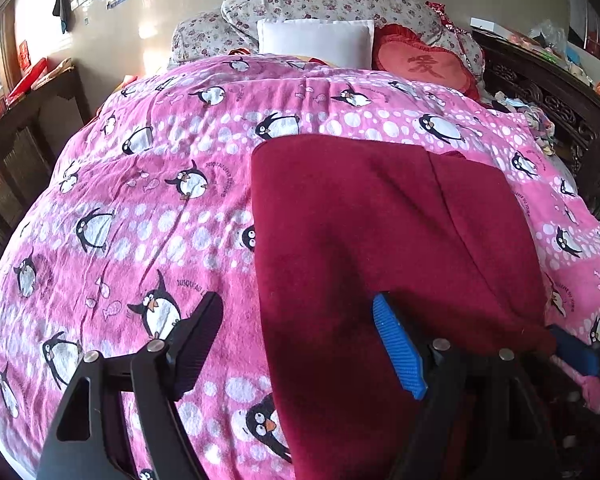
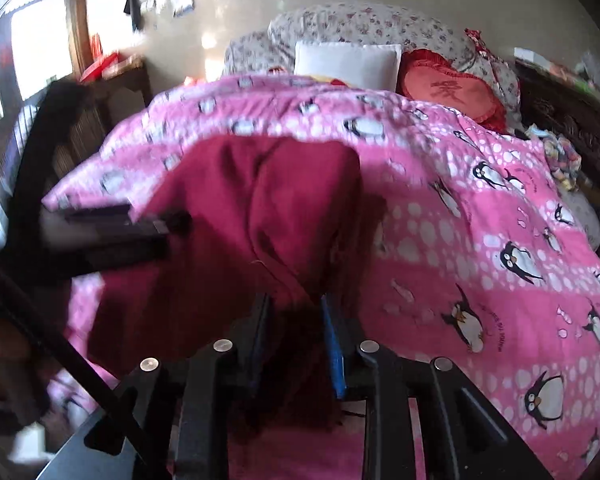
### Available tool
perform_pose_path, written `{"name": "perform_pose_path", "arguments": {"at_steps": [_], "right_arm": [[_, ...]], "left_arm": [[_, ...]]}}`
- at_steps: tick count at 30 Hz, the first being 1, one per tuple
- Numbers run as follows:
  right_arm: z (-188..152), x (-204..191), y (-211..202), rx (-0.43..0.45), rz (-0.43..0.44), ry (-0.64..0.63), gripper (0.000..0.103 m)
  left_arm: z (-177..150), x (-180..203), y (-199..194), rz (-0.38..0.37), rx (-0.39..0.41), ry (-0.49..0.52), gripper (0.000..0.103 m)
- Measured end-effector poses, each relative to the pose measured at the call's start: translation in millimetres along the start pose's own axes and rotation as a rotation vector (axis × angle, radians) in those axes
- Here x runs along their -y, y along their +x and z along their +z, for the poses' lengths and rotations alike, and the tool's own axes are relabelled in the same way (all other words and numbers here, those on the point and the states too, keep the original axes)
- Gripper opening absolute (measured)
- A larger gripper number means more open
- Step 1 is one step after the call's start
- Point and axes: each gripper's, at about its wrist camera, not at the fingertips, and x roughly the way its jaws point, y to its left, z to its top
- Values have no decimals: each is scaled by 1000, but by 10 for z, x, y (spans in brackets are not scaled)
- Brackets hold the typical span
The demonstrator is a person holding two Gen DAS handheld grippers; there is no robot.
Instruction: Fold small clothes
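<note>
A dark red garment [image 1: 364, 248] lies on the pink penguin blanket [image 1: 148, 208], partly folded, with one layer lapped over its right side. My left gripper [image 1: 296, 344] is open just above the garment's near left edge, holding nothing. My right gripper [image 2: 296, 336] is shut on the garment's [image 2: 268, 216] near edge and lifts a bunched fold of it off the blanket [image 2: 480, 240]. The right gripper also shows at the lower right of the left wrist view [image 1: 572, 354]. The left gripper shows blurred at the left of the right wrist view [image 2: 140, 220].
Floral pillows [image 1: 320, 4], a white pillow [image 1: 316, 40] and a red heart cushion [image 1: 424, 64] lie at the bed's head. A dark carved bed frame [image 1: 560, 108] with small clutter runs along the right. Wooden furniture [image 1: 32, 120] stands to the left.
</note>
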Motion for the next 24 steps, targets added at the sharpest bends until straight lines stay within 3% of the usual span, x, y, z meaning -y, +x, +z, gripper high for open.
{"name": "perform_pose_path", "arguments": {"at_steps": [8, 9, 11, 15, 17, 24], "right_arm": [[54, 46, -250, 57, 45, 66, 32], [80, 29, -313, 75, 53, 69, 34], [128, -7, -417, 105, 49, 72, 52], [182, -30, -513, 141, 41, 97, 55], [192, -34, -543, 156, 20, 116, 65], [196, -55, -556, 166, -17, 137, 74]], "left_arm": [[-41, -2, -144, 22, 18, 3, 77], [-44, -10, -165, 21, 17, -1, 77], [-54, -22, -243, 19, 29, -11, 77], [-74, -11, -428, 40, 76, 3, 78], [-83, -15, -510, 33, 91, 3, 79], [-135, -48, -648, 32, 107, -8, 80]]}}
